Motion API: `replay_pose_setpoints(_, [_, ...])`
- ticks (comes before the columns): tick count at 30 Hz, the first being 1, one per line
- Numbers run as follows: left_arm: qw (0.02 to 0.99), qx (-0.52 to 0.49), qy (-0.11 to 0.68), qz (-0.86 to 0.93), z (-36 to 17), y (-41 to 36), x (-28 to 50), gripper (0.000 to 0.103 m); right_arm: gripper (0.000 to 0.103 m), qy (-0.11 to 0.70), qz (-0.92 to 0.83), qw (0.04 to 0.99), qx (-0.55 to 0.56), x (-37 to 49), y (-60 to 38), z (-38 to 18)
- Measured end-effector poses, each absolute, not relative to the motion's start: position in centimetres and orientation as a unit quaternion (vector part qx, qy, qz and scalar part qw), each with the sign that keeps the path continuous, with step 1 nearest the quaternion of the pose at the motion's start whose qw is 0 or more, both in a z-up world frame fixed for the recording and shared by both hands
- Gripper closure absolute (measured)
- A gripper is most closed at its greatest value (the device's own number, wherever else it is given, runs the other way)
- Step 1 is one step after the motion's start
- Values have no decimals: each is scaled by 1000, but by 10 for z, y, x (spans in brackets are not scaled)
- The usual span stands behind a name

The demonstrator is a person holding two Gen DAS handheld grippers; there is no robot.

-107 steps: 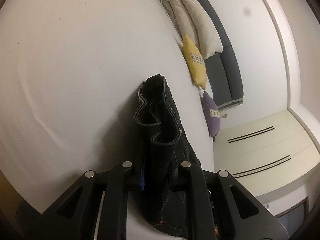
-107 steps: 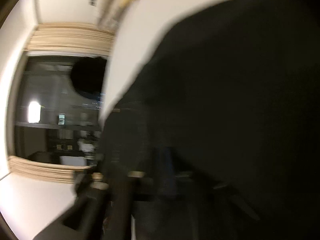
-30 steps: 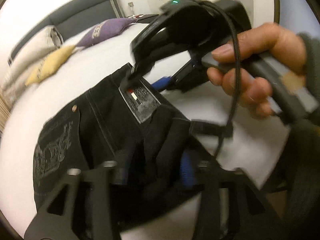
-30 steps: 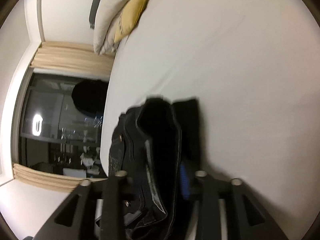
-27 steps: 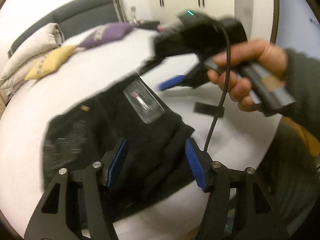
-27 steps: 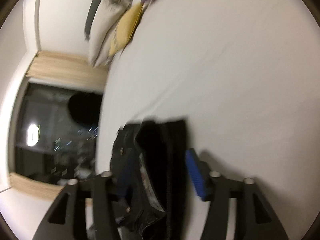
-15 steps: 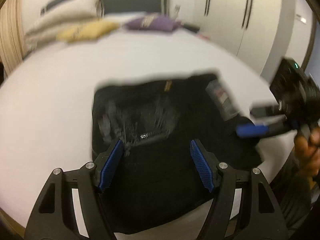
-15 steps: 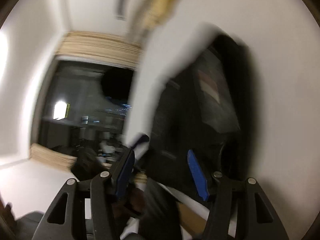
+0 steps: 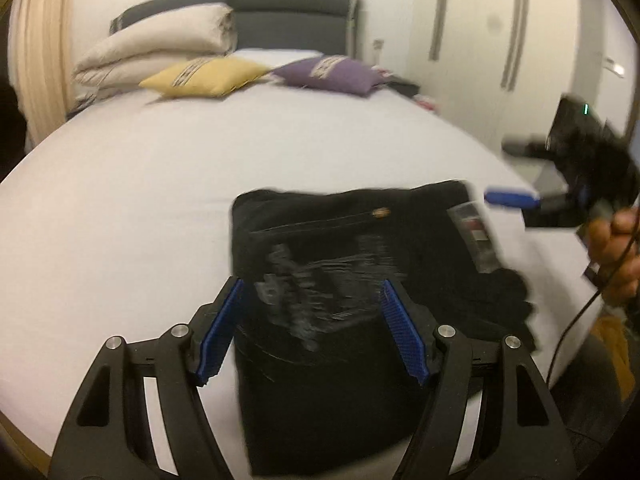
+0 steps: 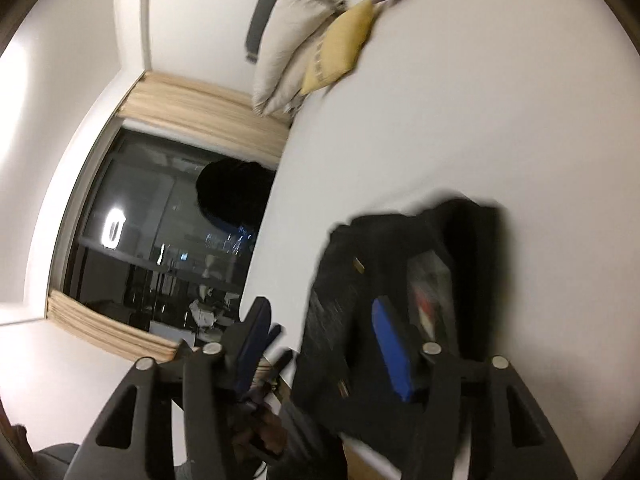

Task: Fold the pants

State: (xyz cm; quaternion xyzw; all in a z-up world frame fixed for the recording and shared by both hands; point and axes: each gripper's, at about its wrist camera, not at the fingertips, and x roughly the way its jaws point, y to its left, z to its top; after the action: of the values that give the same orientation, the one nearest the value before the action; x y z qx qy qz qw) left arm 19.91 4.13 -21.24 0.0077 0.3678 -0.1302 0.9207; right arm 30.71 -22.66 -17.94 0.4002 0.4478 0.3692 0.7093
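The black pants point(image 9: 340, 280) lie folded in a compact rectangle on the white bed point(image 9: 160, 184) near its front edge, with a pocket print and a label facing up. They also show in the right wrist view point(image 10: 400, 280). My left gripper point(image 9: 312, 332) is open and empty, hovering over the near part of the pants. My right gripper point(image 10: 320, 344) is open and empty, held off the bed's right side; it also shows in the left wrist view point(image 9: 520, 196), apart from the pants.
A yellow pillow point(image 9: 204, 76), a purple pillow point(image 9: 332, 74) and a folded beige duvet point(image 9: 160, 48) lie at the head of the bed against a dark headboard point(image 9: 288, 12). White wardrobe doors point(image 9: 480, 40) stand at right. A dark window with curtains point(image 10: 168, 232) shows at left.
Both grippers let go of the pants and opened, then drew back. The pants now lie flat and folded on the bed. The right gripper moved off to the right side.
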Motion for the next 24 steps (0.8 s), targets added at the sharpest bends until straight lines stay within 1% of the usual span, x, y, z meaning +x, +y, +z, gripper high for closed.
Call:
replay_pose_setpoints(2, [914,2,388,-124,-227,47,210,34,46,457,370,700,405,339,-213,-190])
replay_pose_setpoints(3, [904,-1,410,-122,-240,50,217,34,45,467,360,698,405,347,-208,-202])
replay_pose_setpoints(4, [897,-17,424,-122,-255,55,222,30,46,480,342,702,401,350,-212,-217])
replay_pose_setpoints(6, [893,-61,428,-126,-267,72,225,23,69,502,303,698,410,363,-222,-246])
replay_pose_setpoints(7, [888,-81,433,-131,-271,77,227,23,90,500,296,696,421,362,-230,-256])
replay_pose_setpoints(9, [886,-79,438,-132,-264,85,226,23,91,494,282,702,428,352,-245,-259])
replay_pose_setpoints(10, [889,-70,435,-125,-256,89,224,23,88,487,273,711,427,343,-254,-254])
replay_pose_setpoints(12, [901,-67,413,-117,-237,103,223,23,51,474,243,740,411,321,-271,-236])
replay_pose_setpoints(13, [904,-70,408,-111,-231,110,225,23,23,469,223,752,407,309,-279,-227])
replay_pose_setpoints(14, [905,-81,404,-102,-224,123,230,22,17,462,209,759,408,293,-289,-223])
replay_pose_setpoints(15, [903,-93,407,-99,-220,132,237,18,17,456,207,762,411,278,-294,-218])
replay_pose_setpoints(16, [898,-110,415,-98,-220,145,247,18,17,457,220,756,415,269,-293,-215])
replay_pose_setpoints(18, [885,-125,437,-99,-224,159,260,18,17,470,228,746,414,263,-286,-214])
replay_pose_setpoints(22, [826,-172,514,-156,-252,162,287,18,17,495,225,731,412,263,-279,-230])
replay_pose_setpoints(24, [816,-164,528,-168,-261,156,284,18,17,507,220,725,410,267,-278,-238])
